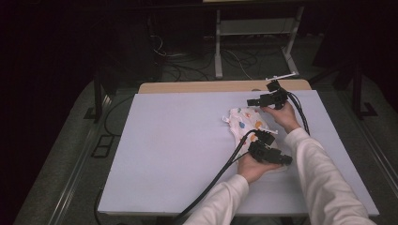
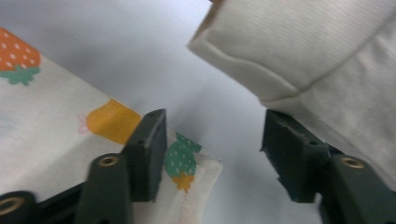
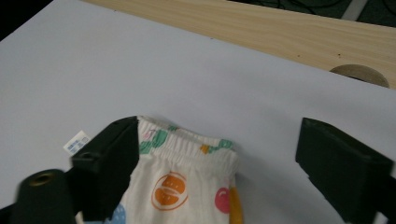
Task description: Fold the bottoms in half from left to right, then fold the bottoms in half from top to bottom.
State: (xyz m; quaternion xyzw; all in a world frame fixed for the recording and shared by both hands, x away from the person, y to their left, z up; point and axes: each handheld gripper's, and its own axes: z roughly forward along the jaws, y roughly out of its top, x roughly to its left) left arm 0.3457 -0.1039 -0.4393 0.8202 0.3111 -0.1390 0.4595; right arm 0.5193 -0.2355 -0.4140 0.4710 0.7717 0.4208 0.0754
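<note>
A small white garment (image 1: pixel 245 123) printed with coloured fruit lies on the pale mat (image 1: pixel 178 140), right of centre. My right gripper (image 1: pixel 263 94) hovers open at the garment's far end. In the right gripper view its jaws straddle the elastic waistband (image 3: pixel 187 149), spread wide, with nothing pinched. My left gripper (image 1: pixel 276 150) is open at the near end. In the left gripper view one jaw rests over the hem corner of the garment (image 2: pixel 46 130), and the other stands apart near a white sleeve (image 2: pixel 317 60).
The mat covers a wooden table (image 3: pixel 280 32) that has a round cable hole (image 3: pixel 359 74) near its far edge. A small label (image 3: pixel 77 142) sticks out beside the waistband. Cables and a metal stand (image 1: pixel 253 33) sit on the dark floor beyond.
</note>
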